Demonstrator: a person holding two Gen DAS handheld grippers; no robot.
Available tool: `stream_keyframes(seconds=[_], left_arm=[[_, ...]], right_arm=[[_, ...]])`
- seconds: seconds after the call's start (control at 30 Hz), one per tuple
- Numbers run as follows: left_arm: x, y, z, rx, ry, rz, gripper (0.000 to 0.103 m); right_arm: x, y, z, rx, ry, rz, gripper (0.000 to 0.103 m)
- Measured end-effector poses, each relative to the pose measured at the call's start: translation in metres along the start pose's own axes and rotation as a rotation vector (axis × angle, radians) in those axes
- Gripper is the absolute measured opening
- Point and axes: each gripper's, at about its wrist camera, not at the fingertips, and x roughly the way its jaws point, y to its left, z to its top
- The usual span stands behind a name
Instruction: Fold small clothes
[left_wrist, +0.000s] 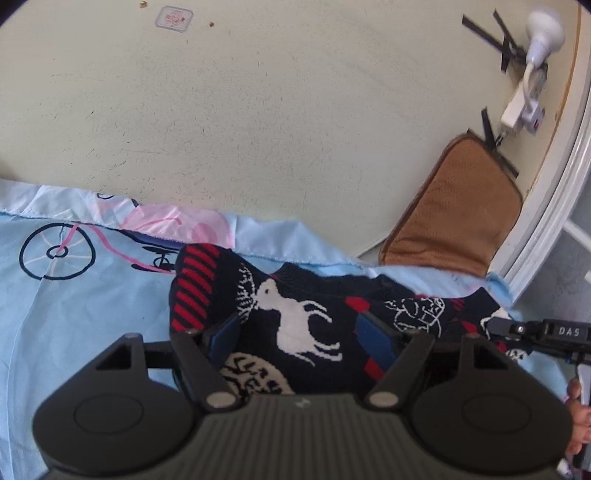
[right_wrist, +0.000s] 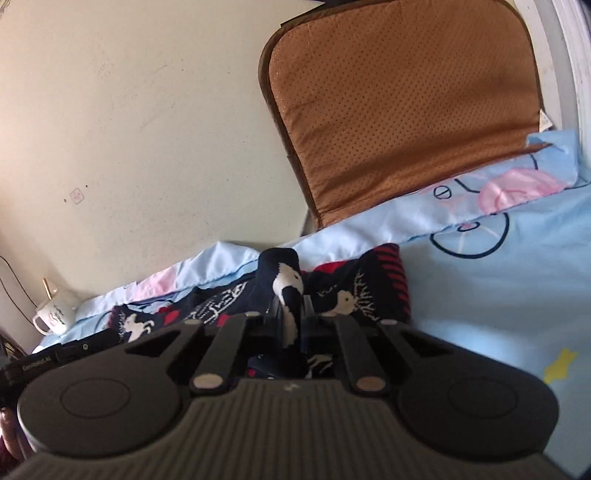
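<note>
A small dark navy knit garment (left_wrist: 306, 325) with white deer and red stripes lies on a light blue bedsheet (left_wrist: 74, 314). My left gripper (left_wrist: 306, 332) is open, its blue-padded fingers (left_wrist: 225, 332) spread wide over the garment's middle. My right gripper (right_wrist: 290, 317) is shut on a raised fold of the same garment (right_wrist: 284, 288), pinched between its fingers and lifted off the sheet. The right gripper also shows at the right edge of the left wrist view (left_wrist: 546, 334).
A brown cushion (right_wrist: 402, 107) leans against the cream wall (left_wrist: 258, 110) behind the bed. A white mug (right_wrist: 53, 314) stands at the far left. A white lamp and plug (left_wrist: 532, 62) hang on the wall by a white frame.
</note>
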Motion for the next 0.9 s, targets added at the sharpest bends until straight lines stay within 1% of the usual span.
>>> stream_keyframes(seconds=[0.07, 0.1, 0.13, 0.17, 0.2, 0.23, 0.27, 0.3, 0.37, 0.4, 0.43, 0.5, 0.6, 0.67, 0.73, 0.83, 0.9], left_arm=[[0.004, -0.01, -0.001, 0.058, 0.014, 0.045, 0.071], [0.006, -0.014, -0.002, 0.084, 0.018, 0.066, 0.071], [0.007, -0.019, -0.003, 0.108, 0.022, 0.086, 0.071], [0.008, -0.023, -0.004, 0.134, 0.027, 0.104, 0.073], [0.01, -0.027, -0.004, 0.157, 0.033, 0.12, 0.074], [0.011, -0.032, -0.005, 0.182, 0.038, 0.137, 0.076], [0.012, -0.038, -0.007, 0.217, 0.043, 0.16, 0.078], [0.012, -0.043, -0.009, 0.252, 0.045, 0.176, 0.079], [0.006, -0.049, -0.012, 0.298, 0.043, 0.174, 0.079], [-0.005, -0.051, -0.013, 0.295, 0.045, 0.164, 0.079], [-0.018, -0.05, -0.014, 0.275, 0.037, 0.14, 0.079], [-0.058, -0.049, -0.017, 0.22, 0.009, 0.065, 0.08], [-0.117, -0.044, -0.032, 0.173, -0.006, 0.009, 0.08], [-0.152, -0.036, -0.047, 0.134, 0.02, -0.017, 0.08], [-0.182, -0.025, -0.068, 0.082, 0.068, -0.043, 0.08], [-0.214, -0.013, -0.103, 0.004, 0.155, -0.063, 0.08], [-0.233, -0.007, -0.123, -0.038, 0.191, -0.071, 0.08]], right_arm=[[0.021, -0.001, -0.009, -0.02, 0.082, -0.039, 0.012], [0.03, -0.002, -0.016, -0.036, 0.092, -0.044, 0.014], [0.028, -0.002, -0.019, -0.051, 0.071, -0.047, 0.014], [0.026, -0.002, -0.015, -0.05, 0.088, -0.053, 0.016], [0.025, -0.004, -0.011, -0.024, 0.101, -0.052, 0.021], [0.021, -0.008, -0.009, 0.009, 0.106, -0.044, 0.024], [0.013, -0.011, -0.008, 0.056, 0.101, -0.039, 0.031], [0.0, -0.016, -0.008, 0.085, 0.091, -0.036, 0.035], [-0.024, -0.017, -0.013, 0.093, 0.063, -0.041, 0.038], [-0.038, -0.016, -0.017, 0.087, 0.051, -0.05, 0.043], [-0.052, -0.017, -0.021, 0.08, 0.042, -0.054, 0.045], [-0.085, -0.019, -0.037, 0.066, 0.04, -0.043, 0.046], [-0.121, -0.026, -0.068, 0.056, 0.104, 0.003, 0.046], [-0.146, -0.029, -0.089, 0.057, 0.127, 0.05, 0.046], [-0.169, -0.03, -0.107, 0.067, 0.124, 0.077, 0.046], [-0.202, -0.032, -0.132, 0.09, 0.111, 0.091, 0.046], [-0.218, -0.035, -0.143, 0.098, 0.105, 0.092, 0.046]])
